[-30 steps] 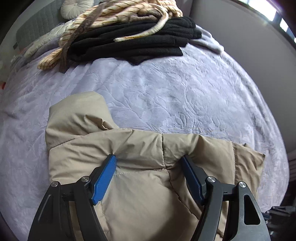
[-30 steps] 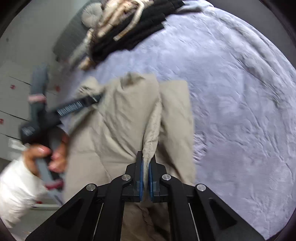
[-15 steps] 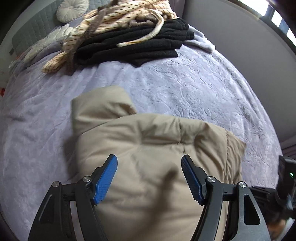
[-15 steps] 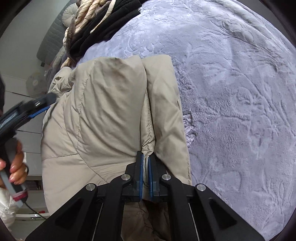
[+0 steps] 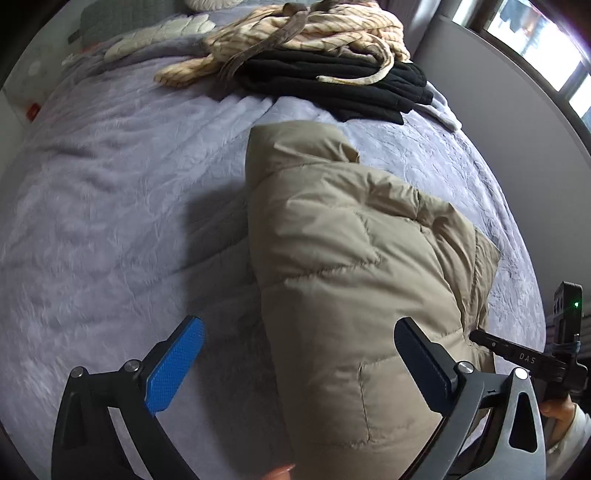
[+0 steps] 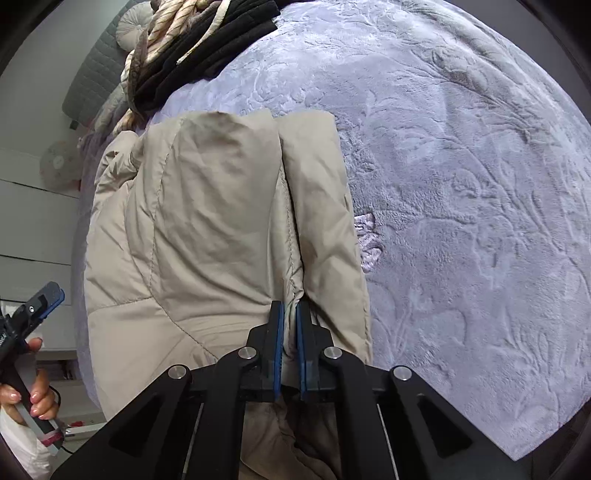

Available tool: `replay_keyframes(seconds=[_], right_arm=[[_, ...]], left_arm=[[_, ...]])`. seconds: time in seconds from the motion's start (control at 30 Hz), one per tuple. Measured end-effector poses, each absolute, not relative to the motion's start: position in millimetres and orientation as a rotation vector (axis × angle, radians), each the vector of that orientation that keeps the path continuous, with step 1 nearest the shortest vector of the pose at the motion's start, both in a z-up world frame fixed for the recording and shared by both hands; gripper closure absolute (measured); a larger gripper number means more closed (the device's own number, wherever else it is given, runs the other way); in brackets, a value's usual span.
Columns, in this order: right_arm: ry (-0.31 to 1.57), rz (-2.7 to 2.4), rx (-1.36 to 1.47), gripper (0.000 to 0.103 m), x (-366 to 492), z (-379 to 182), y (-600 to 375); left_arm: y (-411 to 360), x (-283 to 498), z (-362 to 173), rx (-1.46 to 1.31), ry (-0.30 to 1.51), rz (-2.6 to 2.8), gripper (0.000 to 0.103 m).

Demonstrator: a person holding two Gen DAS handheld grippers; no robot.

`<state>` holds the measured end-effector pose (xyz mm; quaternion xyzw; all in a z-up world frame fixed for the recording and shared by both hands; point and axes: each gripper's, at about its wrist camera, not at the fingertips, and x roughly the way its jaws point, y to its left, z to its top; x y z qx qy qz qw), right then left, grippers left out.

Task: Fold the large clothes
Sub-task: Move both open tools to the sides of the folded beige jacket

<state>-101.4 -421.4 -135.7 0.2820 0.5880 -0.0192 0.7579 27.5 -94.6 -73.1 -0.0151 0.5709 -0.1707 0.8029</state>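
Note:
A beige puffer jacket (image 5: 351,277) lies folded on the lilac bedspread (image 5: 110,203). My left gripper (image 5: 299,332) hovers over its near left edge. Its jaws are opening wide and press on nothing; only the jacket's edge lies below them. In the right wrist view the jacket (image 6: 207,229) fills the left half. My right gripper (image 6: 290,314) pinches a thin ridge of the jacket's fabric between its blue pads, and its jaws are starting to open. The right gripper (image 5: 517,354) also shows at the jacket's far right corner, and the left gripper (image 6: 33,314) shows at the left edge, held by a hand (image 6: 37,402).
A pile of black and cream striped clothes (image 5: 325,74) sits at the head of the bed, also seen as the pile (image 6: 207,48). A round cushion (image 6: 135,27) and grey headboard (image 6: 92,85) lie behind it. A grey wall panel (image 5: 498,110) borders the bed's right side.
My left gripper let go of the bulky jacket fold, drew back to the left and a little up, and widened. The jacket settled flat. The right gripper stayed pinched on the ridge.

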Motion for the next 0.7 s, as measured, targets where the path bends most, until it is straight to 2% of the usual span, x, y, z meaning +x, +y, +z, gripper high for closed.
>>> replay_keyframes(seconds=[0.3, 0.4, 0.47, 0.57, 0.63, 0.7], right_arm=[[1.307, -0.047, 0.568, 0.092, -107.3, -123.9, -424.1], [1.298, -0.054, 0.581, 0.077, -112.8, -117.2, -429.3], [1.288, -0.061, 0.572, 0.048, -114.6, -111.3, -432.1], [1.264, -0.044, 0.582, 0.026, -116.4, -103.0, -437.0], [1.247, -0.027, 0.594, 0.018, -116.8, -97.8, -439.0], [1.231, -0.015, 0.590, 0.018, -117.0, -93.1, -438.5]], left_arm=[[-78.8, 17.9, -93.5, -0.153, 1.297, -0.376, 0.000], [-79.9, 14.1, -97.5, -0.151, 1.313, -0.380, 0.000], [-81.3, 13.1, -99.0, -0.152, 1.321, -0.380, 0.000], [-82.2, 12.6, -102.0, -0.162, 1.332, -0.391, 0.000], [-83.7, 12.2, -104.1, -0.165, 1.337, -0.402, 0.000], [-85.7, 12.1, -107.0, -0.167, 1.347, -0.414, 0.000]])
